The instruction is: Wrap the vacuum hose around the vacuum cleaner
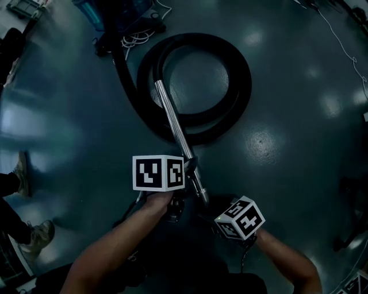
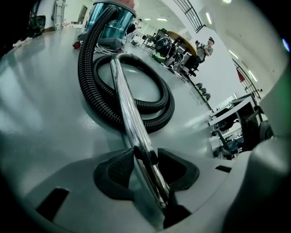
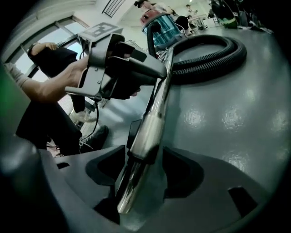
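Chrome wand (image 1: 171, 115) runs from my jaws up-frame to the coiled hose (image 1: 244, 74); left gripper (image 2: 145, 159) clamps it, right gripper (image 3: 145, 164) stands open around its end.

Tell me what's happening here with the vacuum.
A person holds the vacuum's metal wand with two handheld tongs. The left tongs are clamped on the wand partway up; the right tongs sit around its near end with jaws apart, not gripping. The black hose lies coiled in a loop on the floor near the vacuum cleaner, not yet wrapped around it.
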Action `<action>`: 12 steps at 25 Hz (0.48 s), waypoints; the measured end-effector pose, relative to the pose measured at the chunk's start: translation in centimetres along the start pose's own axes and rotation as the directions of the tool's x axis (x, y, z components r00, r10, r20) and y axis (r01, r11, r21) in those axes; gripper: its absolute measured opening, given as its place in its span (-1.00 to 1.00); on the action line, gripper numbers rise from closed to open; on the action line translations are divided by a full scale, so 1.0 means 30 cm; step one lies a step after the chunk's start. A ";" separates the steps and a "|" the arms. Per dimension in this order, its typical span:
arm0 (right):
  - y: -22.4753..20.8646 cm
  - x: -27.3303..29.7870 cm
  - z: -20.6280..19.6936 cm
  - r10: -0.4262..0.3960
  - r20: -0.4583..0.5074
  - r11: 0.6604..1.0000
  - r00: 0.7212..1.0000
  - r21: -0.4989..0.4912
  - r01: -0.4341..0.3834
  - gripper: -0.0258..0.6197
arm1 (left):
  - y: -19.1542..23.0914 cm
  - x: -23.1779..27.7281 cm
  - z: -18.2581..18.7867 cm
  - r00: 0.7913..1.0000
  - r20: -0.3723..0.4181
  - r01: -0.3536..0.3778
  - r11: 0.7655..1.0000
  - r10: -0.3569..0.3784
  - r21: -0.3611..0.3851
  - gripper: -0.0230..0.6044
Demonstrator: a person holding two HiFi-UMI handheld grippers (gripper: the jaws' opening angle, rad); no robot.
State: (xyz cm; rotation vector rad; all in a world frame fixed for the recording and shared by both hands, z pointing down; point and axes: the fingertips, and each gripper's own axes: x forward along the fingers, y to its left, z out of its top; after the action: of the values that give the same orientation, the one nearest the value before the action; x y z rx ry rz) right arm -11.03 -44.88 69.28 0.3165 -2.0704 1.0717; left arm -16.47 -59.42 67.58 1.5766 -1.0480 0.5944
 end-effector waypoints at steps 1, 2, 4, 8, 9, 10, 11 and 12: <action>-0.010 0.004 0.000 -0.020 -0.004 1.000 1.000 -0.012 0.020 -0.12 | -0.004 0.005 0.002 1.000 0.001 0.001 1.000 -0.001 0.009 -0.40; -0.018 0.001 0.003 -0.038 -0.008 0.999 0.999 -0.033 0.038 -0.12 | -0.008 0.008 0.005 1.000 0.004 0.000 1.000 0.000 0.025 -0.39; -0.026 -0.013 0.013 -0.061 -0.015 0.996 0.998 -0.072 0.059 -0.25 | -0.016 0.010 0.014 1.000 0.022 -0.004 0.998 0.002 0.065 -0.39; -0.057 -0.055 0.018 -0.089 -0.028 0.990 0.996 -0.108 0.086 -0.26 | -0.046 0.012 0.031 0.998 0.065 0.011 0.987 -0.022 0.161 -0.39; -0.067 -0.069 0.017 -0.101 -0.033 0.988 0.994 -0.122 0.096 -0.27 | -0.055 0.012 0.033 0.997 0.070 0.016 0.981 -0.030 0.192 -0.39; -0.080 -0.083 0.016 -0.115 -0.037 0.984 0.993 -0.140 0.109 -0.27 | -0.062 0.010 0.036 0.997 0.074 0.016 0.974 -0.033 0.225 -0.39; -0.092 -0.096 0.019 -0.130 -0.038 0.980 0.991 -0.158 0.123 -0.27 | -0.067 0.006 0.041 0.996 0.079 0.007 0.964 -0.029 0.266 -0.39; -0.106 -0.109 0.025 -0.146 -0.038 0.975 0.989 -0.173 0.138 -0.28 | -0.069 0.002 0.048 0.996 0.087 -0.010 0.949 -0.019 0.315 -0.39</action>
State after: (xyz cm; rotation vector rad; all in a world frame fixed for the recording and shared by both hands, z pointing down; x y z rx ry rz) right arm -7.55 -47.80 68.50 0.3425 -2.0452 0.8042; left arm -14.86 -60.79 66.19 1.8992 -1.0526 0.7216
